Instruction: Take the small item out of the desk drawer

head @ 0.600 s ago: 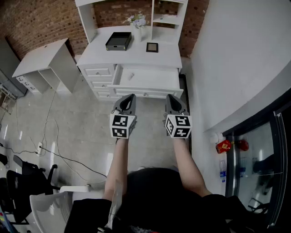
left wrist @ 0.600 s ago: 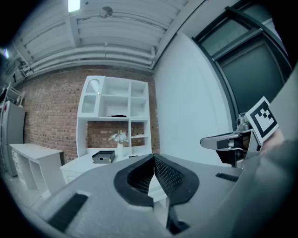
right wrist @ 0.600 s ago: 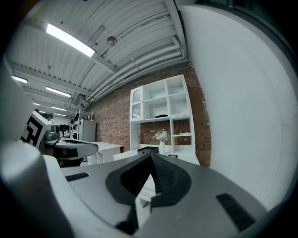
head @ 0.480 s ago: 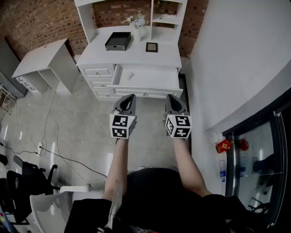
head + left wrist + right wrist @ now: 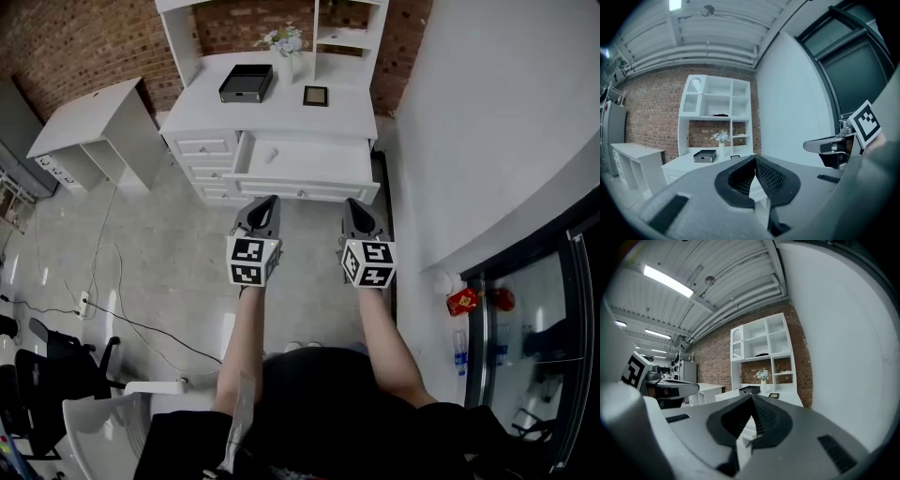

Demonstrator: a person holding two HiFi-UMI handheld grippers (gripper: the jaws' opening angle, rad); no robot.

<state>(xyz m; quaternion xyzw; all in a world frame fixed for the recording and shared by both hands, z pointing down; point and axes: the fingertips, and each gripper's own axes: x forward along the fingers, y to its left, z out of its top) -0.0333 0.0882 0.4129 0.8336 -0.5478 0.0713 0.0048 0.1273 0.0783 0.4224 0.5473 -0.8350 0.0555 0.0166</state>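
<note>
Head view: white desk (image 5: pixel 349 117) against a brick wall, its drawer (image 5: pixel 319 165) pulled out toward the floor in front. Small item (image 5: pixel 273 156) lying in the left part of the open drawer, pale and too small to make out. On the worktop behind the drawer: a black tray (image 5: pixel 246 83), a small dark frame (image 5: pixel 316 96) to its right, a vase of flowers (image 5: pixel 285 52) at the back between them. Left gripper (image 5: pixel 271 200) and right gripper (image 5: pixel 348 202) held side by side over the floor just in front of the drawer, not touching it, with nothing in between. Left of the desk, a low white shelf unit (image 5: pixel 89 127). Farther out on the floor, loose cables (image 5: pixel 112 291) and a black chair (image 5: pixel 52 370).

Left gripper view: jaws closed tip to tip, empty. Past the tips, the desk with tray and vase, and white shelves (image 5: pixel 717 108) rising above the worktop. Right gripper alongside at the right edge.

Right gripper view: jaws likewise pressed together, holding nothing. Desk straight ahead beyond the tips, left gripper at the left edge. No sight of the small item here.
</note>
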